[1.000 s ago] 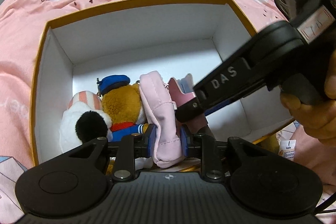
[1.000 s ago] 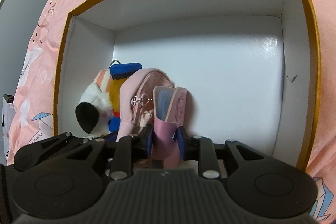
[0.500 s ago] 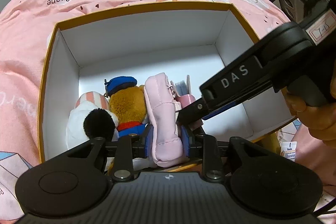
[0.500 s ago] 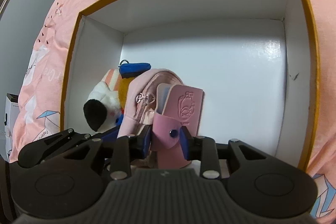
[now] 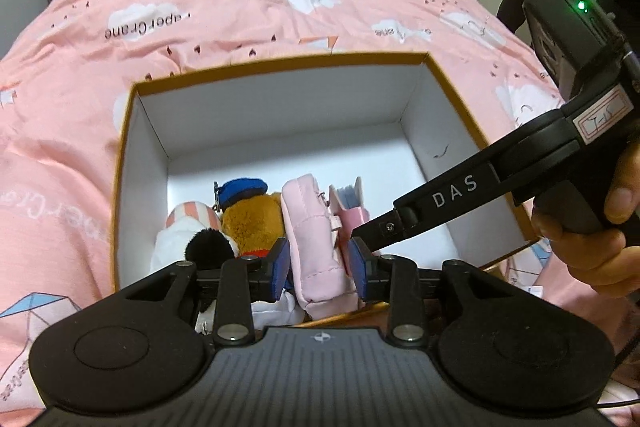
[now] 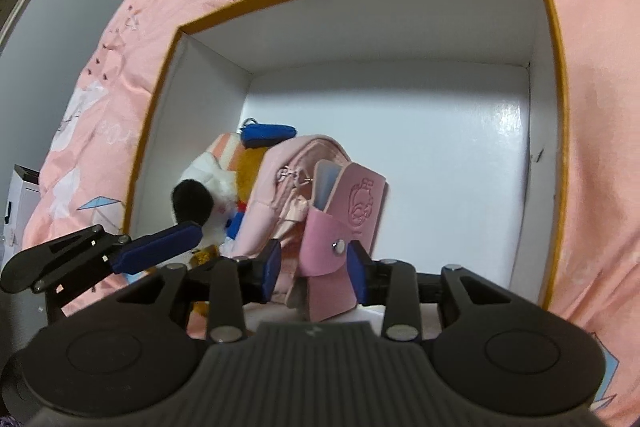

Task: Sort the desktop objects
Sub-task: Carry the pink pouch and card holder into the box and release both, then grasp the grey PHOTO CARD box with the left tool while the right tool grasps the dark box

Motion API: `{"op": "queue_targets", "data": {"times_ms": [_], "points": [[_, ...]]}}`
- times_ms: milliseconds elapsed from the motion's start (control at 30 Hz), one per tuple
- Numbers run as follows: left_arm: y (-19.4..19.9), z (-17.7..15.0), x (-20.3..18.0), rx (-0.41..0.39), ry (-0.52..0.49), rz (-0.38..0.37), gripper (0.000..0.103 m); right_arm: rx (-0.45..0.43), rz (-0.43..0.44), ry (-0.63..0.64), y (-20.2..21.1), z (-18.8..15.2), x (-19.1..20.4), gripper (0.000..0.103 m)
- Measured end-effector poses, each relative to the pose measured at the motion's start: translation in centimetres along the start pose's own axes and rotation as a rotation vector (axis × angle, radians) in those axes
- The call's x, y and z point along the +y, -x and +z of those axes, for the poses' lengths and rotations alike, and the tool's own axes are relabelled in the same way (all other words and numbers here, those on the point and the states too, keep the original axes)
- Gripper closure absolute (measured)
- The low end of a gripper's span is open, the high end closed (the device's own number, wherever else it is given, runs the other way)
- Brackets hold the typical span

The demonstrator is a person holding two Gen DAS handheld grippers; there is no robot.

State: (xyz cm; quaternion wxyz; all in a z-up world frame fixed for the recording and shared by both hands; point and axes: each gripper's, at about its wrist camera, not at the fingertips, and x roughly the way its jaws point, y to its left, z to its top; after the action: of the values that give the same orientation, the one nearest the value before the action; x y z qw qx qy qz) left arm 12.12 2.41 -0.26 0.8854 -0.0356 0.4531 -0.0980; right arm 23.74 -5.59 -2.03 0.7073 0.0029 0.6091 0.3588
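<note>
An orange-rimmed white box [image 5: 444, 95] [image 6: 558, 107] lies on a pink bedspread. In its near left corner stand a white plush [image 5: 188, 239], a brown plush with a blue cap [image 5: 248, 215], a pink pouch [image 5: 312, 235] [image 6: 288, 167] and a pink card holder [image 6: 344, 211] [image 5: 352, 207]. My left gripper [image 5: 320, 263] has its jaws apart on either side of the pouch, with small gaps. My right gripper [image 6: 314, 267] has its jaws apart around the card holder, which rests against the pouch.
The box's right half [image 6: 460, 155] shows bare white floor. The pink bedspread [image 5: 240, 11] surrounds the box. A white carton [image 6: 24, 183] stands off the bed at the left. A person's hand [image 5: 592, 227] holds the right gripper handle.
Both grippers have opened, letting go of the pouch and the card holder, and have drawn back from the box. The items stay standing in the box.
</note>
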Motion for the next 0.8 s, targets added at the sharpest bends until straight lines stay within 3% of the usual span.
{"op": "queue_targets", "data": {"times_ms": [167, 333, 500, 633, 733, 800], "points": [[2.6, -0.4, -1.3, -0.034, -0.025, -0.032, 0.066, -0.067, 0.021, 0.069, 2.7, -1.6, 0.8, 0.064], [4.4, -1.7, -2.6, -0.034, -0.017, -0.085, 0.066, -0.189, 0.034, 0.184, 6.6, -5.4, 1.8, 0.064], [2.6, -3.7, -3.5, 0.074, 0.023, -0.145, 0.066, -0.245, -0.048, 0.234, 8.3, -9.7, 1.9, 0.064], [0.4, -5.1, -4.6, 0.175, 0.036, -0.189, 0.066, -0.208, -0.106, 0.196, 7.2, -11.8, 0.6, 0.065], [-1.1, -5.5, -5.2, 0.236, 0.041, -0.215, 0.049, -0.169, -0.126, 0.133, 6.1, -12.6, -0.9, 0.064], [-2.1, -5.8, -5.8, 0.269, 0.032, -0.211, 0.049, -0.155, -0.141, 0.114, 5.6, -12.9, -1.7, 0.064]]}}
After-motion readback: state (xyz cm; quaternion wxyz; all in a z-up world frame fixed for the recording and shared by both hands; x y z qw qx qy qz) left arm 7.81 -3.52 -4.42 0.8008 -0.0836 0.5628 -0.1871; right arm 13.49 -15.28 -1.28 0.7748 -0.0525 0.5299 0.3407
